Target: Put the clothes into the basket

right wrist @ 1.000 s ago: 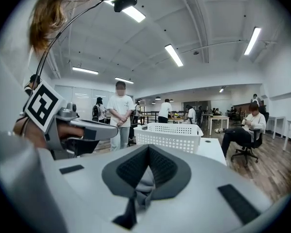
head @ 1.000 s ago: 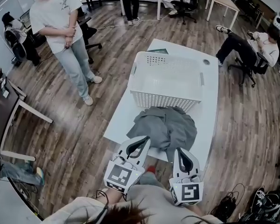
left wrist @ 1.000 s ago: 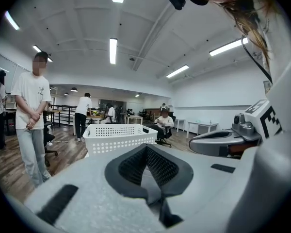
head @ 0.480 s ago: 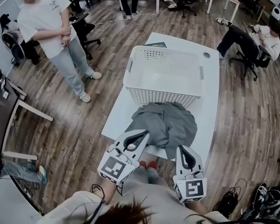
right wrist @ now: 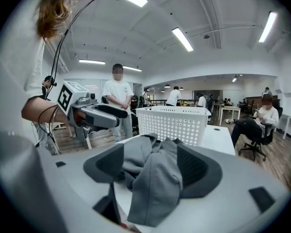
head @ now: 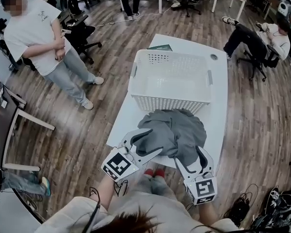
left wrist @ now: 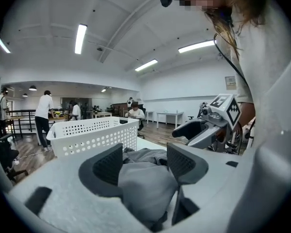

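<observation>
A crumpled grey garment (head: 172, 130) lies on the white table (head: 218, 106), just in front of a white perforated basket (head: 169, 103) with nothing inside. My left gripper (head: 148, 142) has just been opening and its jaws straddle the garment's near left edge. My right gripper (head: 190, 155) has also just been opening, around the near right edge. In the left gripper view the grey cloth (left wrist: 145, 178) fills the gap of the left gripper (left wrist: 144, 161). In the right gripper view a fold of the cloth (right wrist: 153, 178) hangs between the jaws of the right gripper (right wrist: 153, 166).
A person (head: 39, 38) stands at the left beside a black office chair (head: 80, 33). Another person (head: 262, 38) sits at the far right. A dark green book (head: 160, 47) lies behind the basket. Bags (head: 276, 208) lie on the floor at the lower right.
Both grippers came down and forward onto the garment's near edge. Their jaws, shut before, now stand apart around the cloth.
</observation>
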`<state>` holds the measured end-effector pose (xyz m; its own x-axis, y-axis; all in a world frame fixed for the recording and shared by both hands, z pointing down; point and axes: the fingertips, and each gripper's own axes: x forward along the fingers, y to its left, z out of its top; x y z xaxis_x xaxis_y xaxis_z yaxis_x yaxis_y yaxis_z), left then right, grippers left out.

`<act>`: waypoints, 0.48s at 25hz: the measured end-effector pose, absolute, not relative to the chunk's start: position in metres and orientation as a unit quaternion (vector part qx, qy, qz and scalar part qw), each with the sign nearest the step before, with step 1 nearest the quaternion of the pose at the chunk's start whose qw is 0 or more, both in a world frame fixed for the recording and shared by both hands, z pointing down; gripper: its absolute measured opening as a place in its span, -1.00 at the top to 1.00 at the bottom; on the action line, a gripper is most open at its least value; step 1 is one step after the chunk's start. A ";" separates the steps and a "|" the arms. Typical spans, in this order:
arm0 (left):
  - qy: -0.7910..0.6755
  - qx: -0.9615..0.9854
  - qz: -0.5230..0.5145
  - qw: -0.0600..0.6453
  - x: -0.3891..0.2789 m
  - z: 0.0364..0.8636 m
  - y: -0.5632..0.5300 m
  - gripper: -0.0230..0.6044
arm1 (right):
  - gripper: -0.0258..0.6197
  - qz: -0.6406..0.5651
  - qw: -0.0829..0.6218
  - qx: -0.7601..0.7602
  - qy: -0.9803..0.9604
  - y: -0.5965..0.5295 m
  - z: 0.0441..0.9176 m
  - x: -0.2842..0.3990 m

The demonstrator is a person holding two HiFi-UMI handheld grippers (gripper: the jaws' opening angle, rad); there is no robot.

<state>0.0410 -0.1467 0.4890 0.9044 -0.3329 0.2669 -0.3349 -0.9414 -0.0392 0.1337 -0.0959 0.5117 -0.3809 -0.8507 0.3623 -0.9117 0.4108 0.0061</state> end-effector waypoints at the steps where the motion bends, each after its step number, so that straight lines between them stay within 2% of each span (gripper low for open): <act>1: -0.156 0.977 0.143 0.000 0.041 0.494 -0.149 0.00 | -0.13 0.099 0.161 0.532 -0.825 -0.099 0.517 0.136; 4: -0.124 0.978 0.165 -0.017 0.039 0.507 -0.161 -0.19 | -0.38 0.106 0.186 0.527 -0.823 -0.109 0.533 0.146; 8: -0.086 0.977 0.195 -0.006 0.042 0.532 -0.172 -0.45 | -0.49 0.114 0.225 0.503 -0.827 -0.121 0.557 0.155; 12: -0.048 0.970 0.240 0.014 0.053 0.570 -0.173 -0.57 | -0.54 0.132 0.270 0.470 -0.830 -0.132 0.584 0.161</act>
<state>0.0527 -0.1730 0.5697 0.8804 -0.0866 0.4663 -0.1002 -0.9950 0.0045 0.1613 -0.1324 0.5838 -0.4112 -0.7095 0.5722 -0.8517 0.5228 0.0361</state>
